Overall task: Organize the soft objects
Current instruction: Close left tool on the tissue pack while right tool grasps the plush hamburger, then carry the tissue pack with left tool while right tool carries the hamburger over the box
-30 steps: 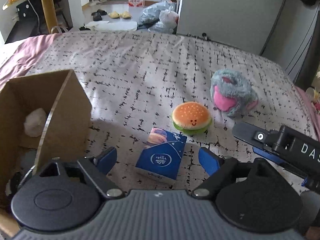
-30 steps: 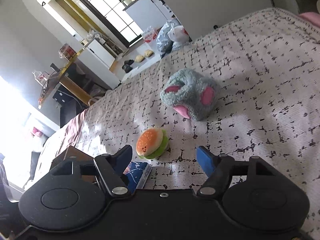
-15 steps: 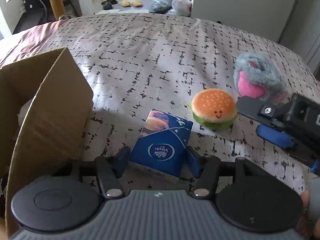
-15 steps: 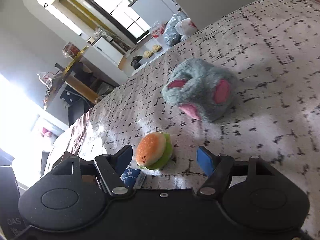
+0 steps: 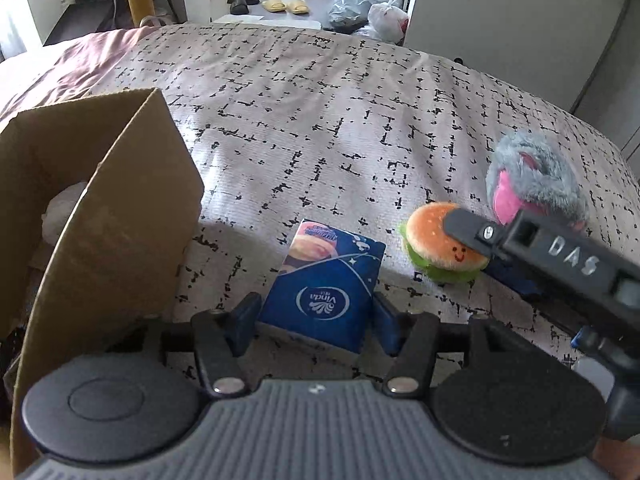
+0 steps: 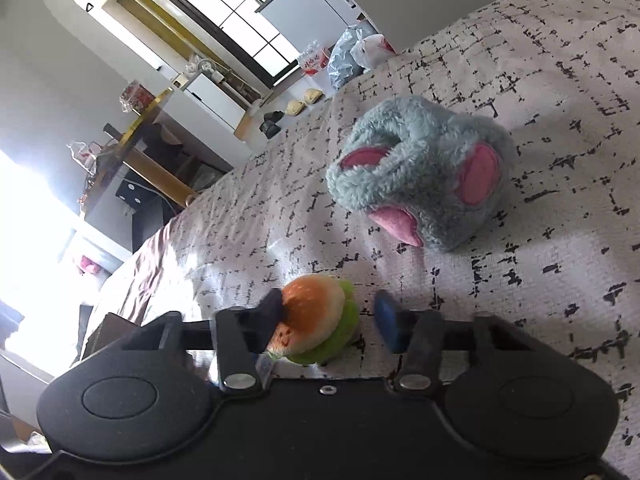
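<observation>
A blue tissue pack (image 5: 326,288) lies on the patterned bedspread, and my left gripper (image 5: 316,322) is shut on its near end. A plush burger (image 5: 442,246) lies to its right. It also shows in the right wrist view (image 6: 320,322), between the fingers of my right gripper (image 6: 328,322). The left finger touches the bun, the right finger stands apart from it, so the jaws are still open. A grey and pink plush (image 6: 424,172) lies farther back on the bed; it also shows in the left wrist view (image 5: 536,180).
An open cardboard box (image 5: 100,208) stands at the left with a white soft object (image 5: 64,212) inside. The bedspread (image 5: 320,112) stretches far ahead. Beyond the bed are a grey cabinet (image 5: 512,8), plastic bags and slippers on the floor.
My left gripper has closed on the tissue pack. My right gripper has moved in around the plush burger and narrowed its jaws.
</observation>
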`<state>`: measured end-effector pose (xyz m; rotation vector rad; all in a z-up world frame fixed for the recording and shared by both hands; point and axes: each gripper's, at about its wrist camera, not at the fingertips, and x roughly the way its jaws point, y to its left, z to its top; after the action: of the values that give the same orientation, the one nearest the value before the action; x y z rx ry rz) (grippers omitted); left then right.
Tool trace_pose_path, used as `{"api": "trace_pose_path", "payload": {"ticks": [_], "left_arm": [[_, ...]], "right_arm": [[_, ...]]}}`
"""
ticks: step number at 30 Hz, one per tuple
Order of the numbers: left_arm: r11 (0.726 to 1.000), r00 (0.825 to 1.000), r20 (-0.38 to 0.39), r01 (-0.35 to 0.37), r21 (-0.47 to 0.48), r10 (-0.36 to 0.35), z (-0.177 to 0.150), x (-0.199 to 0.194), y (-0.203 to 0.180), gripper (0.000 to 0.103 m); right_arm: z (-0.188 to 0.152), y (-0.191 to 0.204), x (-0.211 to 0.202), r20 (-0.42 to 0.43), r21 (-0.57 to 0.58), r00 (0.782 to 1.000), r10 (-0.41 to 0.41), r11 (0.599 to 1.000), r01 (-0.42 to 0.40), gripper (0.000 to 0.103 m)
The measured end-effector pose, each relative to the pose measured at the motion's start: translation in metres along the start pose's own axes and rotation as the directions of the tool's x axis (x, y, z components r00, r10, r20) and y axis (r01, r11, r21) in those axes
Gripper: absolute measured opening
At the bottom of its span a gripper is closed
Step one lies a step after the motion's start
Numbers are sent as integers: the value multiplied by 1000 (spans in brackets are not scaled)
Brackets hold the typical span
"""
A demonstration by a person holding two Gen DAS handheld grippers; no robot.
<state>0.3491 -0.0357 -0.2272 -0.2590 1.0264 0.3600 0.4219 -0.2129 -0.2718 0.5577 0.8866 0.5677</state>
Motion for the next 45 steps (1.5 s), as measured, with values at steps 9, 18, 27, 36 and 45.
{"api": "trace_pose_path", "payload": {"ticks": [9,18,27,36,45], "left_arm": [[1000,1000,-8,18,7,-18,-4,-11,3,57],[994,995,-17,96,44,-95,-25,-42,6,56],[987,988,-3,155,29,-155,-43,-82,28,51],[976,975,54,213,39,-215,-50,-124,45,50],[964,958,112,264,29,-265,-52,-158,68,50]], "right_arm": [[-10,5,-20,-10,1,1000,-15,1000,15,25],[-19,17,-60,43,-32,994,-105,994,106,22],[-41,35,-100,100,-22,986,-134,990,137,21],[-58,53,-135,158,-23,975,-156,987,162,21],[-65,79,-169,220,-56,962,-163,982,179,21]]}}
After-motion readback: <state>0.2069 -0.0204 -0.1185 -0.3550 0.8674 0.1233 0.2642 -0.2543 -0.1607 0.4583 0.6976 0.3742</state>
